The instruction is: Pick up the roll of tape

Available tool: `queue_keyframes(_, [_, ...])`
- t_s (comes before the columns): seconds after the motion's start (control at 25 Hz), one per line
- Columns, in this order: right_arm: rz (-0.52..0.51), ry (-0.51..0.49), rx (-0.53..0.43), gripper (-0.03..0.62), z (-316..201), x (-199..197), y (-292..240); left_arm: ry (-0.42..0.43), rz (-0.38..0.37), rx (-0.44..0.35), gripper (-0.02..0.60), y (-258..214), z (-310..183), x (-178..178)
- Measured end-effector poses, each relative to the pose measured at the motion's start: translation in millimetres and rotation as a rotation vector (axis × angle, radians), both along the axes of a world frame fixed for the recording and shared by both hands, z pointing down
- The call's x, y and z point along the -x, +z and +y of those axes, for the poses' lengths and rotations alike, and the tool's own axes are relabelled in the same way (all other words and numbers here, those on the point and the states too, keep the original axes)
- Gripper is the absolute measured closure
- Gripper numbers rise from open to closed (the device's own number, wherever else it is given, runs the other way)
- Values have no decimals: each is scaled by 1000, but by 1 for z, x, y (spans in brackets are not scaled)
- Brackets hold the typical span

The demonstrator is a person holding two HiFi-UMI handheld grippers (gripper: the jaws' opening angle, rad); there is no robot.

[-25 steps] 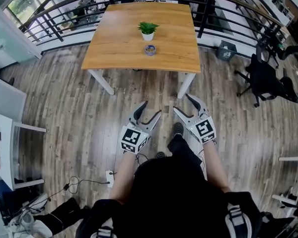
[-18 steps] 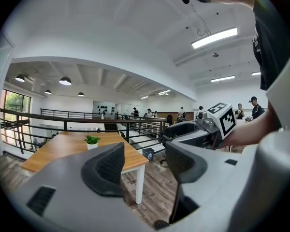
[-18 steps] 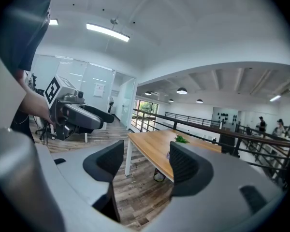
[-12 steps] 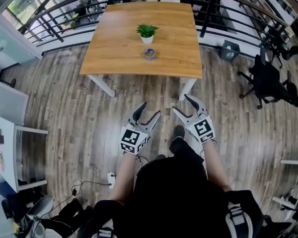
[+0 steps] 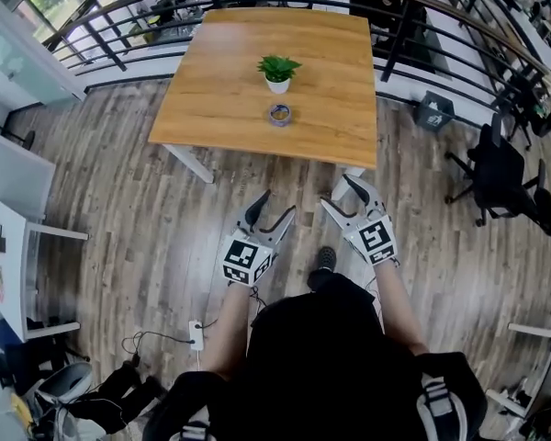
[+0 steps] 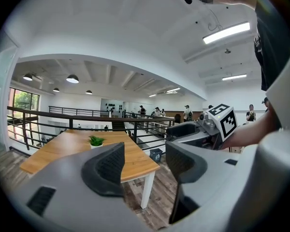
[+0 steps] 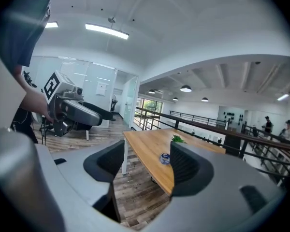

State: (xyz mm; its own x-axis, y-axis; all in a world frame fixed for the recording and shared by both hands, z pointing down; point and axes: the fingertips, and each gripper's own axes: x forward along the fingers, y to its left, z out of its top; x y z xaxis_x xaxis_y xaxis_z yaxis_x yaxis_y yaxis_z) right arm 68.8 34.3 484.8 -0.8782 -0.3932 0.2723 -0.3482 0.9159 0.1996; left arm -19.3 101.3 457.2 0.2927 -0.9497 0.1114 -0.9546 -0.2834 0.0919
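A small blue roll of tape (image 5: 279, 114) lies on the wooden table (image 5: 211, 90), just in front of a potted plant (image 5: 277, 71). The right gripper view shows the roll of tape (image 7: 165, 158) between its jaws, far off on the table (image 7: 145, 146). My left gripper (image 5: 275, 205) and right gripper (image 5: 339, 194) both hang open and empty over the wood floor, short of the table's near edge. In the left gripper view the left gripper (image 6: 145, 166) faces the table (image 6: 53, 151) and the plant (image 6: 95, 141); the roll is hidden there.
A black railing (image 5: 422, 53) runs behind and to the right of the table. An office chair (image 5: 500, 177) stands at the right, a bin (image 5: 433, 111) by the railing. A white desk (image 5: 9, 265) is at the left, cables and a power strip (image 5: 195, 335) lie on the floor.
The person has walked toward the table: it sits lower and nearer in the head view. Both grippers stay open and keep their pose in front of the body.
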Motion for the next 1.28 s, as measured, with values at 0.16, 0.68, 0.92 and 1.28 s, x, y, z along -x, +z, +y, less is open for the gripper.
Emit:
queue_keyframes(0.16, [6, -39, 1, 295, -29, 5, 3, -41, 7, 7, 314, 1, -23, 2])
queue_keyframes(0.68, [-4, -154, 40, 304, -107, 13, 15, -155, 11, 38, 314, 11, -95, -3])
queue_keyframes(0.92, [6, -199, 49, 306, -126, 22, 17, -195, 14, 54, 314, 15, -113, 3])
queue_keyframes(1.28, [-11, -226, 60, 309, -149, 15, 20, -223, -5, 69, 314, 20, -139, 2])
